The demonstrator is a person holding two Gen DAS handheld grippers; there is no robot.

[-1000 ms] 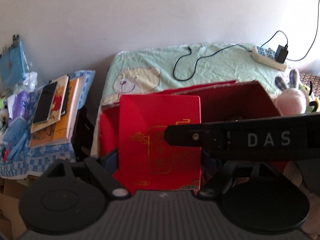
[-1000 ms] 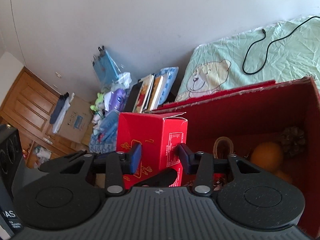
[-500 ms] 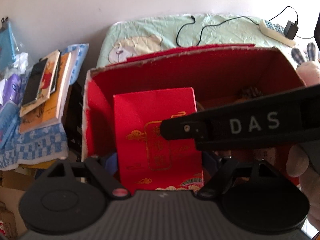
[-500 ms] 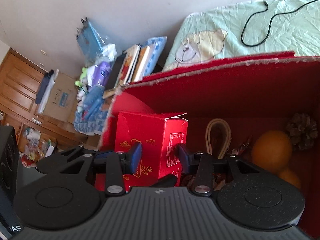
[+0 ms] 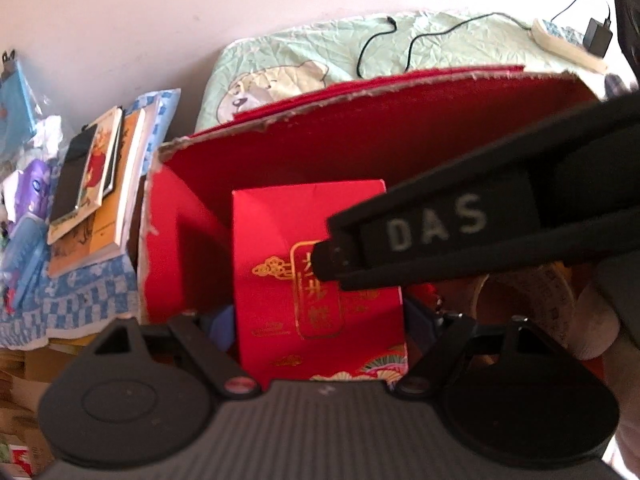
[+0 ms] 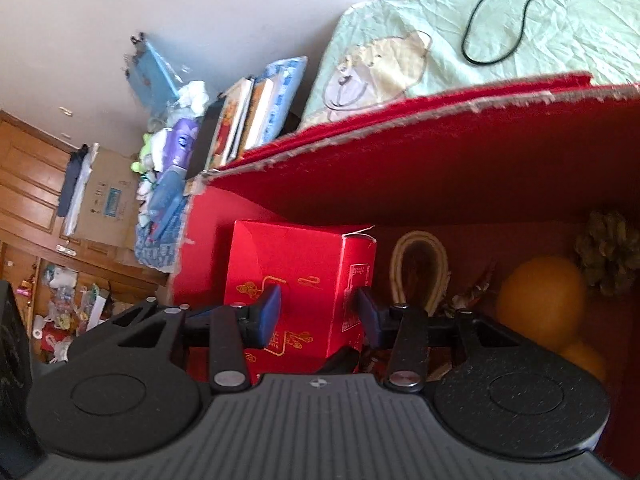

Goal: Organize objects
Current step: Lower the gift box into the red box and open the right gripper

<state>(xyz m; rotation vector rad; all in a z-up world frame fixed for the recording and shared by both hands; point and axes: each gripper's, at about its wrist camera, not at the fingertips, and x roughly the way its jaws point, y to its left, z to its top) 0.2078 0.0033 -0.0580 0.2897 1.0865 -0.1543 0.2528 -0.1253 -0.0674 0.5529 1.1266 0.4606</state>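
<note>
Between the blue pads of both grippers stands one red gift carton (image 6: 296,280) with gold print, upright inside a large red cardboard box (image 5: 400,132) and close to its left wall. The left gripper (image 5: 320,320) clamps the carton across its broad printed face, a pad against each narrow side. The right gripper (image 6: 318,314) pinches the same carton lower down, one pad on the gold-printed face and the other on the side carrying the white label; its black body marked DAS crosses the left wrist view above the carton.

A narrow slot of shadow separates the carton from the box's left wall, which is torn and ragged along its top edge. The back wall rises well above the carton's top flap, its rim also frayed. To the right of the carton the box floor is partly occupied: a pale looped strap (image 6: 418,268) stands just beside it, then two oranges (image 6: 540,302) and a pine cone (image 6: 608,256) farther right, with some small dark clutter between strap and fruit that is too blurred to name.

Behind the box lies a pale green bedsheet (image 6: 500,20) printed with a bear, a black cable (image 6: 496,28) curled on it. Left of the box, a stack of books (image 5: 100,184) rests on a blue checked cloth (image 5: 80,296).
</note>
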